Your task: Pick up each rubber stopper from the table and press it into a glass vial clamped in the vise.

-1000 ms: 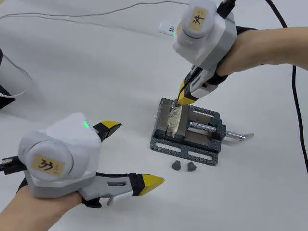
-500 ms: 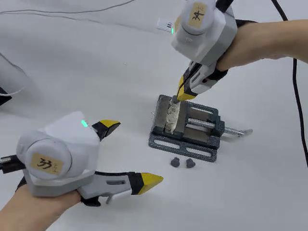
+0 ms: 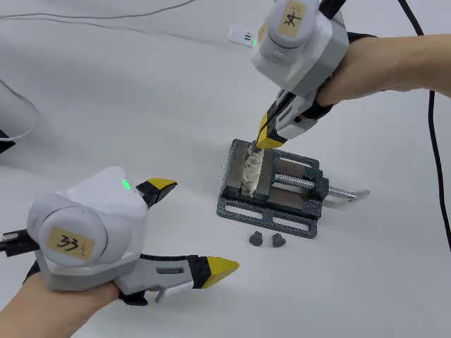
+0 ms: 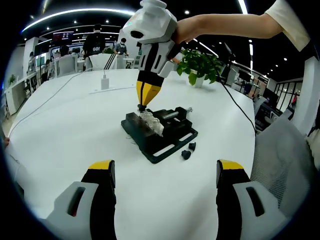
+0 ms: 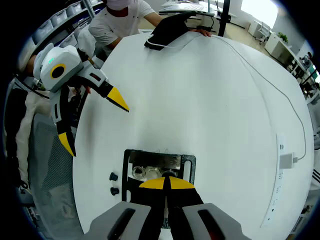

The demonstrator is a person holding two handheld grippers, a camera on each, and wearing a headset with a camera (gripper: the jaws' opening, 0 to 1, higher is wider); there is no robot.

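A dark grey vise [image 3: 304,193] sits mid-table and clamps a row of clear glass vials [image 3: 251,169]. My right gripper [image 3: 265,143] hangs over the far end of that row, jaws shut on a dark rubber stopper [image 3: 254,150] that rests at a vial mouth. In the right gripper view the stopper [image 5: 170,175] peeks out ahead of the closed right gripper [image 5: 166,182]. Two loose stoppers [image 3: 256,239] [image 3: 279,240] lie in front of the vise. My left gripper [image 3: 192,225] stands open and holds nothing, near the table's front left, well apart from the vise [image 4: 172,140].
The vise handle [image 3: 349,193] sticks out to the right. A black cable [image 3: 437,176] runs down the right side. A white adapter [image 3: 243,36] and thin white cords lie at the back. A potted plant [image 4: 200,65] stands far behind the vise.
The right gripper has sunk slightly with the stopper onto the far vial. The left gripper has stayed put and open.
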